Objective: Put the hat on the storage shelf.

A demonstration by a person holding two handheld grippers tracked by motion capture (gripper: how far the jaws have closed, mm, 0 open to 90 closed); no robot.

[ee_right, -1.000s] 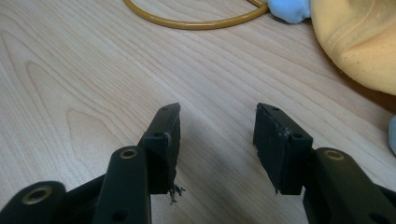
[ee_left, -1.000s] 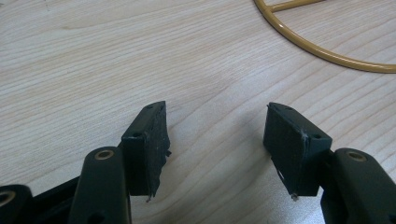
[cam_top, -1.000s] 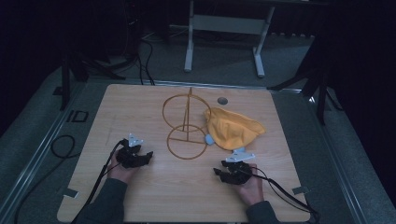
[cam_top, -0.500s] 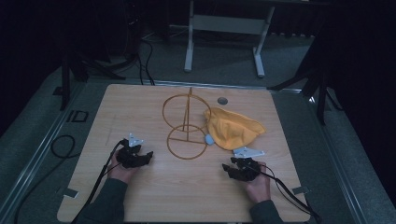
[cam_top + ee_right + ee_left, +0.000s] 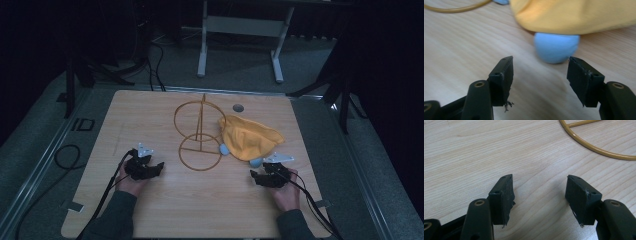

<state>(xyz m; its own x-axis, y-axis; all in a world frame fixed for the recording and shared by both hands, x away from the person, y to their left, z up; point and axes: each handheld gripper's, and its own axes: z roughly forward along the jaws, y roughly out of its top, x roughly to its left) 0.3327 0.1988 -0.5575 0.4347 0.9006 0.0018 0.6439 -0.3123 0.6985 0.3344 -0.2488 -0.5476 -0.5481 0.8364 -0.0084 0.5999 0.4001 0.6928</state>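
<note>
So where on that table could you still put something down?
The near strip of the table between the left gripper and the right gripper is bare, as is the far left corner beside the wire stand. It is crowded around the yellow cloth and its blue ball.

A dim room around a pale wooden table

The light-grained rectangular wooden table (image 5: pixel 150 125) stood on a grey mat-like floor (image 5: pixel 35 150), lit softly while everything past it fell into near blackness. Beyond the table's far edge stood a grey metal frame stand (image 5: pixel 240 25) with two upright legs and flat feet. Black cables (image 5: pixel 155 55) lay coiled on the floor to the left of that stand, and dark tripod legs (image 5: pixel 75 85) rose off the table's far left and far right corners.
</note>
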